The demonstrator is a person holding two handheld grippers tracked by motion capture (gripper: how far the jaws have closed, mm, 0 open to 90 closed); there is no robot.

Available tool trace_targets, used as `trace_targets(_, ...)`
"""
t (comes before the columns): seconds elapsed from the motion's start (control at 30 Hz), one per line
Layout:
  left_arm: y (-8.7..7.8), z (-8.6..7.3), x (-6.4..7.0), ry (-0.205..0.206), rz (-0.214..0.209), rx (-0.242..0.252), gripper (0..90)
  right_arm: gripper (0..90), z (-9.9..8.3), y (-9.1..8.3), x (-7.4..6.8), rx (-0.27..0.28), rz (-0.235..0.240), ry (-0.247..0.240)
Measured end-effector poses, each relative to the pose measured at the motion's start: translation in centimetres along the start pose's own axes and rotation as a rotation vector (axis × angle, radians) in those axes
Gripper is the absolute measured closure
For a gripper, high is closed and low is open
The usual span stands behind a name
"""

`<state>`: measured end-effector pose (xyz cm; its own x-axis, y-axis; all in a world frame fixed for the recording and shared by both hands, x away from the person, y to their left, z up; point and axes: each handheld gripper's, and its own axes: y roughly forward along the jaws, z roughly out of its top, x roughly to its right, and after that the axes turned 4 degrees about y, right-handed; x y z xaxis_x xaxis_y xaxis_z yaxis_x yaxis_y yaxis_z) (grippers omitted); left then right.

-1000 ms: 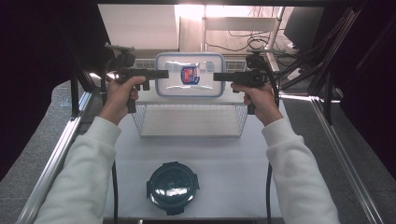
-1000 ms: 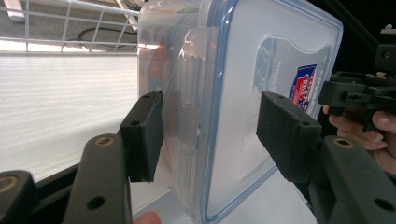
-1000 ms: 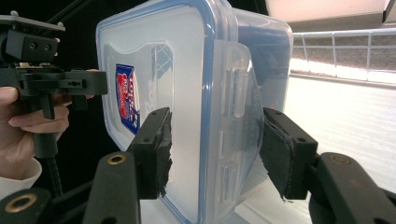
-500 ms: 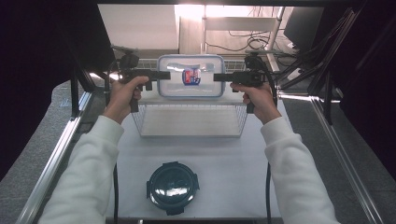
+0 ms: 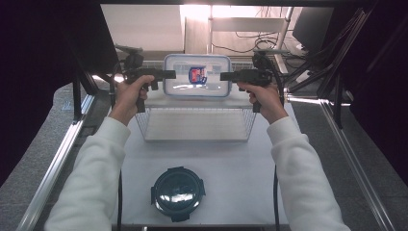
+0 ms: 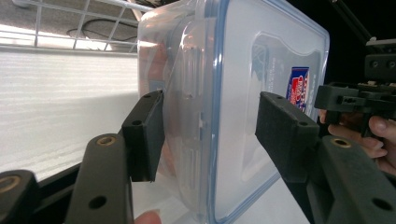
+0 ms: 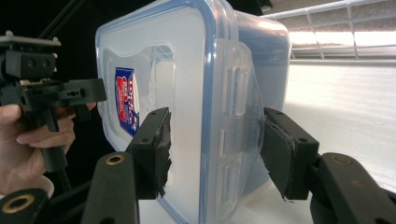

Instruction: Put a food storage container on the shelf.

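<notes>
While the lidded box [image 5: 197,82] lies lengthwise between both hands, the left gripper [image 5: 171,74] and right gripper [image 5: 224,76] flank its short ends — jaws apart, neither clamped yet.

White long sleeves [image 5: 96,173]; black pistol-grip tools with brass-ringed screw holes

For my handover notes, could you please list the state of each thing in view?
Rectangular container: lid on, side clip closed.
Round container: lidded, flat on the table.
Wire basket: upright.
Left gripper: open, jaws astride the container's edge.
Right gripper: open, likewise.
</notes>
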<state>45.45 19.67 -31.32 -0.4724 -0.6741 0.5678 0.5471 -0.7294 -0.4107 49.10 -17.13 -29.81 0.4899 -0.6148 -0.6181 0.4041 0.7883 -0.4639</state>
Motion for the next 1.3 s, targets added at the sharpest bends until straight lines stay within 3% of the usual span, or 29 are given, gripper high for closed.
trace_targets(0.4,0.9,0.4,-1.2,-0.074,-0.023,0.017,42.9,39.9,1.2,1.1,-0.1,-0.023,-0.061,0.115)
trace_targets(0.67,1.2,0.5,-1.6,-0.099,-0.031,0.014,42.0,39.2,1.7,1.4,0.0,-0.036,-0.085,0.183)
trace_targets(0.9,1.5,0.5,-1.8,-0.125,-0.023,0.016,41.0,37.7,1.9,1.9,0.2,-0.027,-0.101,0.197)
trace_targets(1.3,2.1,0.7,-2.2,-0.187,-0.02,0.011,38.8,34.1,2.1,2.6,0.2,-0.012,-0.145,0.271)
